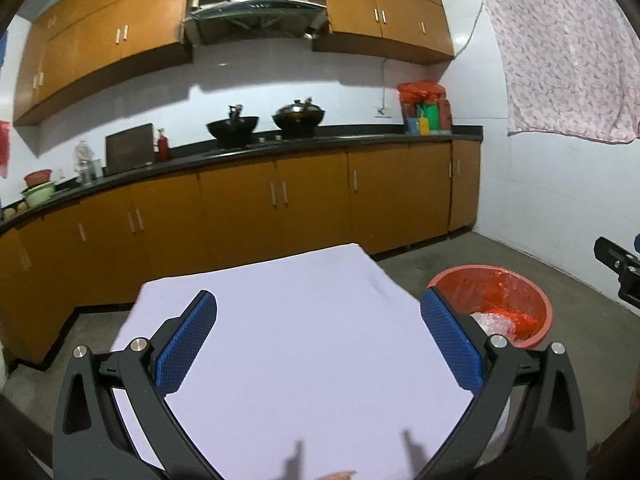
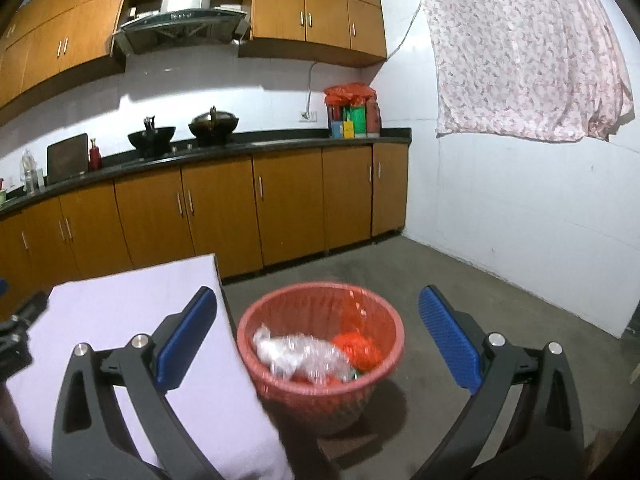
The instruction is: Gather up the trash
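Home kitchen, wooden cabinets (image 1: 240,196), range hood (image 1: 256,8), woks (image 1: 232,126) on black counter (image 1: 360,136)

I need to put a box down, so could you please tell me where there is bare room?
The lilac cloth-covered table lies bare between both grippers. The grey concrete floor is free between the red plastic basket and white wall. The basket holds crumpled plastic trash.

We find both views moderately lit from overhead, with a bright patch on the wall (image 1: 280,76) beneath the cupboards. Fisheye bending curves the cabinets (image 2: 200,208) toward dark corners. The red basket (image 2: 320,332) shows motion blur; shadows fall soft.
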`<state>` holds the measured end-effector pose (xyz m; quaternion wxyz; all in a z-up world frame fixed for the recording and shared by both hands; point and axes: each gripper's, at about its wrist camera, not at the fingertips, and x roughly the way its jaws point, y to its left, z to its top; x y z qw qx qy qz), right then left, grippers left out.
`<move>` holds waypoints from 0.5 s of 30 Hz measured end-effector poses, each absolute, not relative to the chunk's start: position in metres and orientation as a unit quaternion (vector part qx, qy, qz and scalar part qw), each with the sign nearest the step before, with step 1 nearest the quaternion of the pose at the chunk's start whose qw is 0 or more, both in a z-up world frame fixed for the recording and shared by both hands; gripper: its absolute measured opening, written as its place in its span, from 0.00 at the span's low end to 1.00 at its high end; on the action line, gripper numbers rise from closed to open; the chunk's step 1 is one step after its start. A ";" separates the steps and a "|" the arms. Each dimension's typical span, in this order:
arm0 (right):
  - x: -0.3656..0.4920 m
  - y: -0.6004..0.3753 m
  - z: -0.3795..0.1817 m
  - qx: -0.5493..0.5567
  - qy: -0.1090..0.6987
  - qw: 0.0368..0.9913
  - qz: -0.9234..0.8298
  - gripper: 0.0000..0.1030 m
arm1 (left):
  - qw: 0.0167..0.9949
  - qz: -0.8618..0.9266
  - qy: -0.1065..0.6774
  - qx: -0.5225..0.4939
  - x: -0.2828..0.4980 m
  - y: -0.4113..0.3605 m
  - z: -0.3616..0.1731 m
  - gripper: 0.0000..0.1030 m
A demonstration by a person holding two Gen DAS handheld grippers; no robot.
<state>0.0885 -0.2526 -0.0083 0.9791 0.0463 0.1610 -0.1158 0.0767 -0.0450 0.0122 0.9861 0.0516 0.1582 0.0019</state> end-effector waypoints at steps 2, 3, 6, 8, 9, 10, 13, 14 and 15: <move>0.081 -0.246 -0.011 0.042 0.164 0.979 -0.114 0.96 | 0.987 0.010 0.155 0.049 0.064 -0.040 0.010 0.98; 0.076 -0.242 -0.012 0.036 0.164 0.979 -0.114 0.96 | 0.987 0.012 0.154 0.047 0.060 -0.038 0.009 0.98; 0.065 -0.230 -0.012 0.016 0.153 0.981 -0.115 0.96 | 0.986 0.019 0.158 0.040 0.051 -0.033 0.004 0.98; 0.057 -0.224 -0.013 0.007 0.150 0.982 -0.116 0.96 | 0.986 0.024 0.159 0.039 0.045 -0.030 0.000 0.98; 0.055 -0.221 -0.014 0.007 0.151 0.982 -0.117 0.96 | 0.986 0.026 0.159 0.039 0.042 -0.030 -0.001 0.98; 0.052 -0.220 -0.015 0.006 0.152 0.981 -0.117 0.96 | 0.986 0.029 0.157 0.040 0.040 -0.029 -0.003 0.98; 0.044 -0.213 -0.016 0.002 0.151 0.982 -0.113 0.96 | 0.987 0.036 0.152 0.042 0.030 -0.028 -0.005 0.98; 0.042 -0.211 -0.016 0.000 0.150 0.982 -0.114 0.96 | 0.987 0.036 0.151 0.042 0.027 -0.027 -0.006 0.98; 0.040 -0.210 -0.017 -0.002 0.149 0.982 -0.114 0.96 | 0.987 0.037 0.150 0.042 0.025 -0.027 -0.007 0.98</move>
